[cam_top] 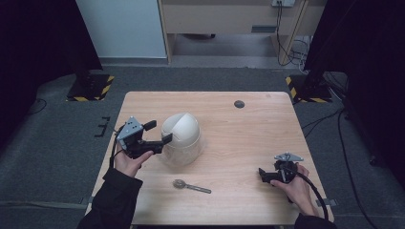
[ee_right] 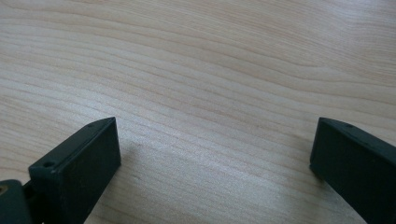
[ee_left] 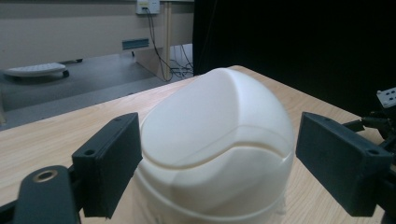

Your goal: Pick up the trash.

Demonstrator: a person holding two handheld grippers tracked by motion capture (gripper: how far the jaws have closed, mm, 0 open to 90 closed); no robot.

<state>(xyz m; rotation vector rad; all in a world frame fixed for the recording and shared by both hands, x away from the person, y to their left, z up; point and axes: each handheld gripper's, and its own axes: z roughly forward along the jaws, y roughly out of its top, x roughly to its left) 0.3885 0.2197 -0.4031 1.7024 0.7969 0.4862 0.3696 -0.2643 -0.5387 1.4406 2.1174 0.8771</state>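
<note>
High view: left hand-held gripper (cam_top: 155, 133) open around the left side of the cream dome-shaped container (cam_top: 180, 138), which stands upright on the surface (cam_top: 248, 143), left of the middle. Near jaw just touching or almost touching the dome; cannot tell which. Metal spoon (cam_top: 191, 186) lying apart, in front of the container. Right hand-held gripper (cam_top: 270, 175) resting low near the right front part of the surface, well apart from everything.

Left gripper view: 2 jaws wide open on both sides of the container (ee_left: 217, 144), not pressing it. Smooth rounded shell here, so a likely slip upward or sideways when closing too high; also a risk of pushing the swing lid inward, or of tipping the light container.

Right gripper view: jaws open over bare wood (ee_right: 210, 84), holding nothing. No support for the container from this side, so possible sliding.
</note>
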